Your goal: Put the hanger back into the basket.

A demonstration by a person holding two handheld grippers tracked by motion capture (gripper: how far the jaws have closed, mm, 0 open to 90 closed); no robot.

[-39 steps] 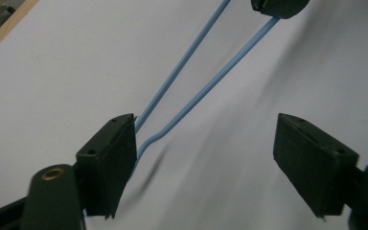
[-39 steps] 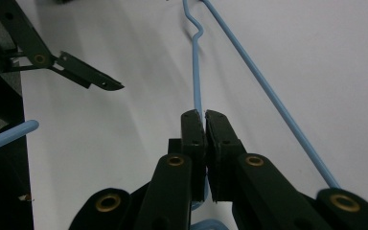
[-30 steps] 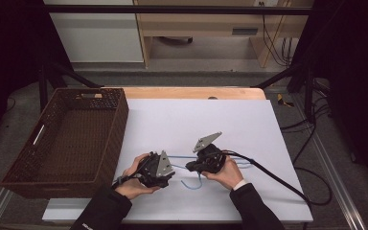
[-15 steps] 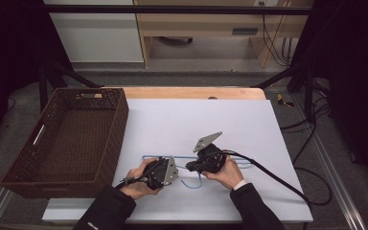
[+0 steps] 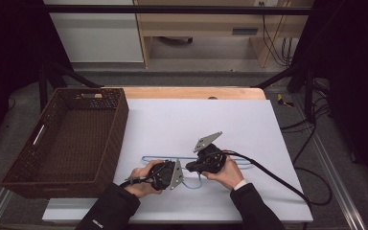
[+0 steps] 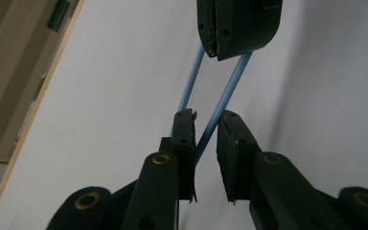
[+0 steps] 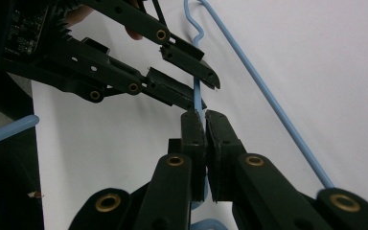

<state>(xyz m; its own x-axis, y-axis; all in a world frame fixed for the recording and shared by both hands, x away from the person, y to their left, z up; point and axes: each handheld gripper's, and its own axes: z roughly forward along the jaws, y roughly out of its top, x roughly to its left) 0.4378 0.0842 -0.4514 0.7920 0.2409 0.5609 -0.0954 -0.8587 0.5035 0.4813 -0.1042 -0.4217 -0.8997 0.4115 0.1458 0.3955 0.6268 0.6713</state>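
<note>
A light blue wire hanger (image 5: 148,157) lies flat on the white table (image 5: 196,120) near the front edge. My right gripper (image 5: 190,166) is shut on a thin stretch of the hanger (image 7: 268,96); its jaws (image 7: 200,117) are pressed together on the wire. Facing it, my left gripper (image 5: 181,173) is open. The hanger (image 6: 230,86) passes through the gap between the jaws of the left gripper (image 6: 206,120) without being pinched. The right gripper (image 6: 230,28) holds the same wire just beyond. The left gripper (image 7: 203,92) straddles the wire close ahead of the right one.
A dark brown wicker basket (image 5: 120,124) stands at the table's left side, holding nothing. The right gripper's black cable (image 5: 278,179) trails over the table's right front. A wooden strip (image 5: 187,92) borders the far edge.
My left gripper has rolled over and edged to the right, closing in on the right gripper and the hanger wire. The right gripper has stayed still.
</note>
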